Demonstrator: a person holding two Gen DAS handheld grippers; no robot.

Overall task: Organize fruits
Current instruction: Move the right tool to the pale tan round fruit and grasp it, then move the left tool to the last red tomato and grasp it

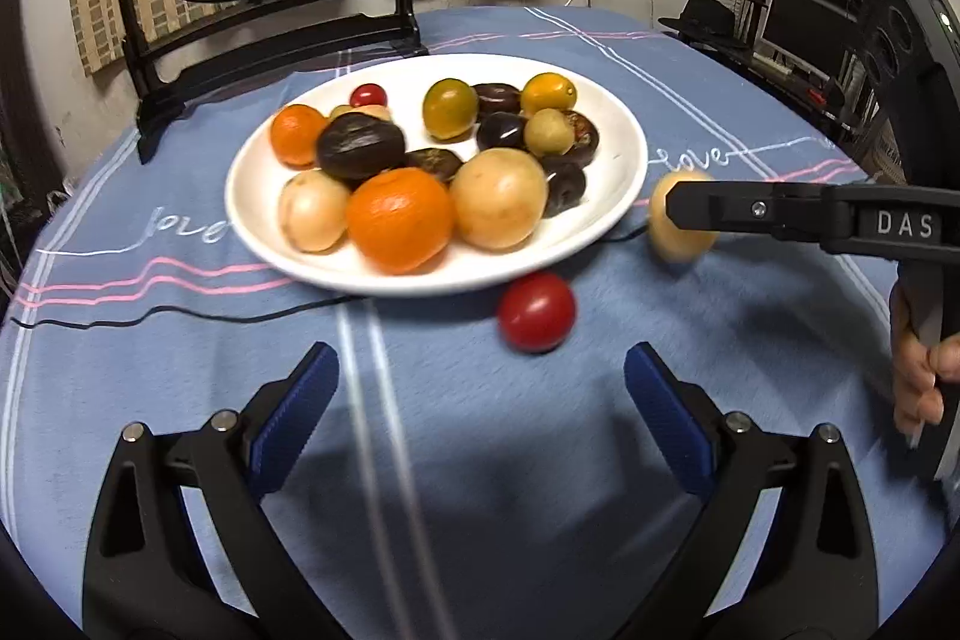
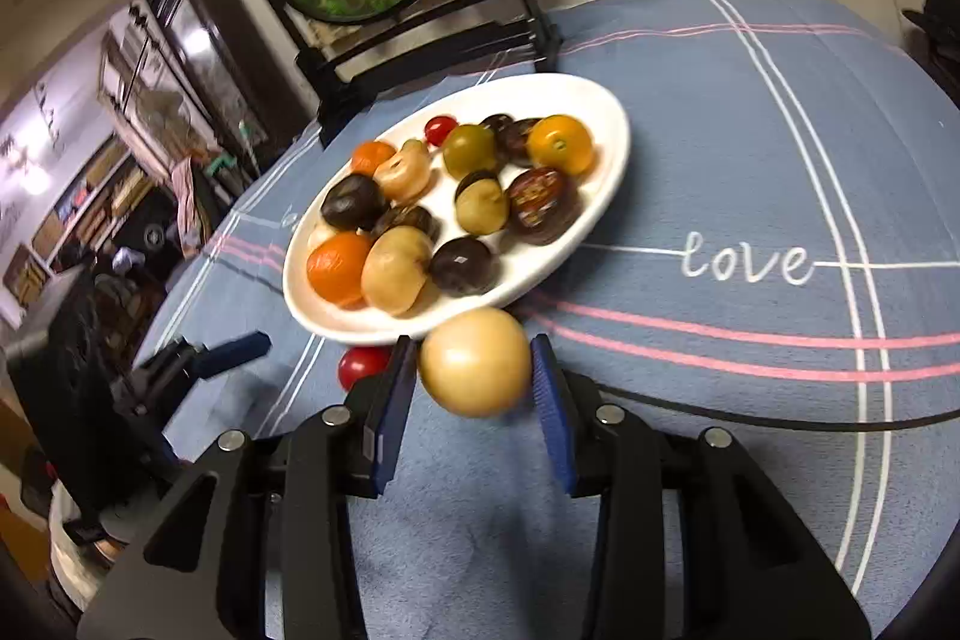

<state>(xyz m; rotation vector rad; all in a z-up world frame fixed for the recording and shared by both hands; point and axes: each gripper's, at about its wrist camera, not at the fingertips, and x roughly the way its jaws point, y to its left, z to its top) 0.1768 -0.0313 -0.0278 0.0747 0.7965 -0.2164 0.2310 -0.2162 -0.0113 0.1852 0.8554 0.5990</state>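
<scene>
The right gripper (image 2: 474, 370) is clamped on a pale yellow round fruit (image 2: 475, 363) at lower centre, just beside the white plate (image 2: 558, 262) piled with fruit. The left gripper (image 1: 480, 388) stands apart and empty at the frame's bottom, a red cherry tomato (image 1: 536, 311) on the blue tablecloth (image 1: 750, 328) just past its fingertips.

A soft, matt blue cloth (image 1: 540, 460) with a slightly fuzzy nap covers the bench, with stitched-looking white and pink lines. The white plate (image 1: 624, 172) looks like glazed ceramic, smooth and glossy. A pale yellow fruit (image 2: 474, 361) has smooth, faintly shiny skin; the red tomato (image 1: 536, 311) is slick and glossy. The oranges (image 1: 399, 219) have dull, pitted peel; the dark fruits (image 1: 360, 145) shine. The left tool (image 1: 480, 376) and right tool (image 2: 474, 376) are matt black plastic with ribbed blue rubbery pads (image 2: 549, 400) and bright metal pins.
</scene>
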